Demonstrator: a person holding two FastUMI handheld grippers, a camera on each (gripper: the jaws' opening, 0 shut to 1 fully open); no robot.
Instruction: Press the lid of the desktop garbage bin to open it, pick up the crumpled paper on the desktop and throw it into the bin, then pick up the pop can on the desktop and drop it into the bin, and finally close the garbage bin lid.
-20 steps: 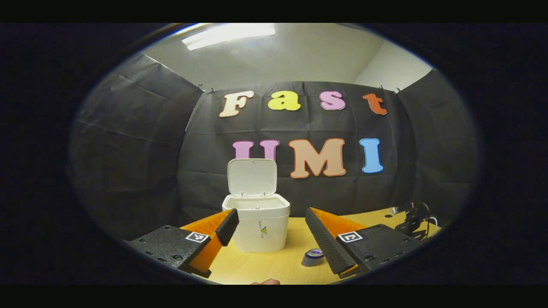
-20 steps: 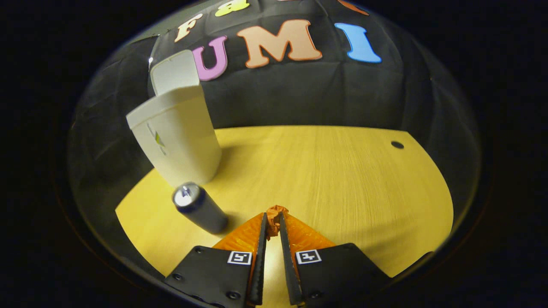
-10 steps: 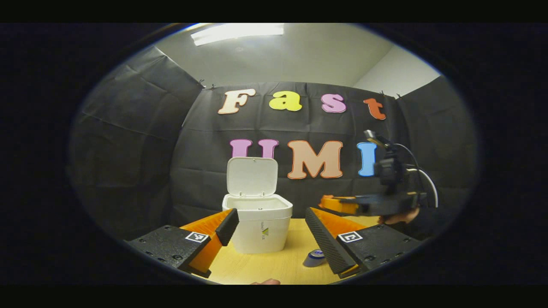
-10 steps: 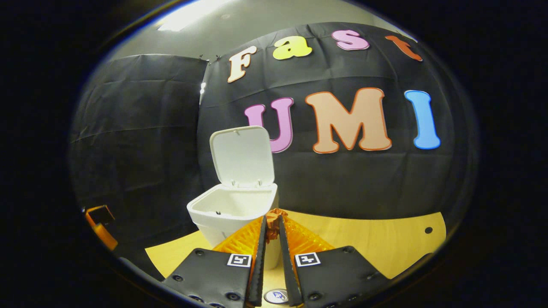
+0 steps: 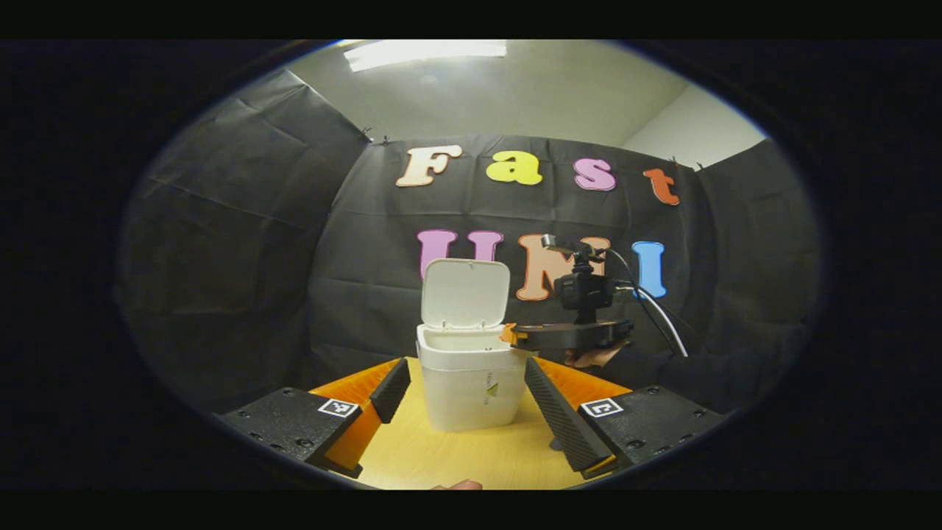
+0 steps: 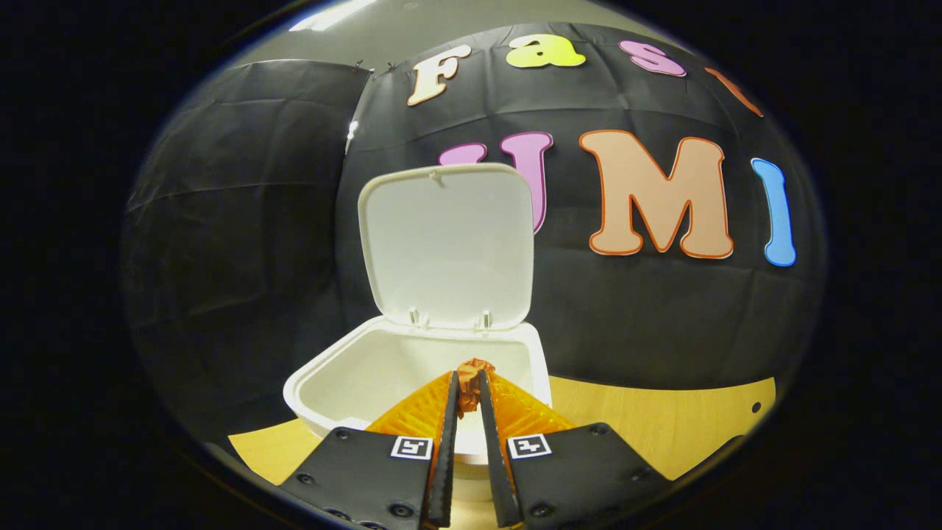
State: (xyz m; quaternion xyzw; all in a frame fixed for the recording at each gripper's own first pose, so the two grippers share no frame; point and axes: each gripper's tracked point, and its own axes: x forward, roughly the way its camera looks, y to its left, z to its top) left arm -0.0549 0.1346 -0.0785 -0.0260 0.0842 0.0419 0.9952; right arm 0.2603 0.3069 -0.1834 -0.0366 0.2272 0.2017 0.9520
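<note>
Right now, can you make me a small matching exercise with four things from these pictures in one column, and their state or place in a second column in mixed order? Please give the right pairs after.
Things:
1. bin lid
2. crumpled paper
3. left gripper
4. table

States or places:
A. pinched between the fingers of the right gripper, over the open bin
B. standing upright, open
C. under the bin, yellow wood
D. fingers wide apart, holding nothing

Pairs: 1-B, 2-A, 3-D, 4-C

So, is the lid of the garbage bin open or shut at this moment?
Open. The lid stands upright on its hinge behind the garbage bin, whose white inside shows in the right gripper view.
</note>
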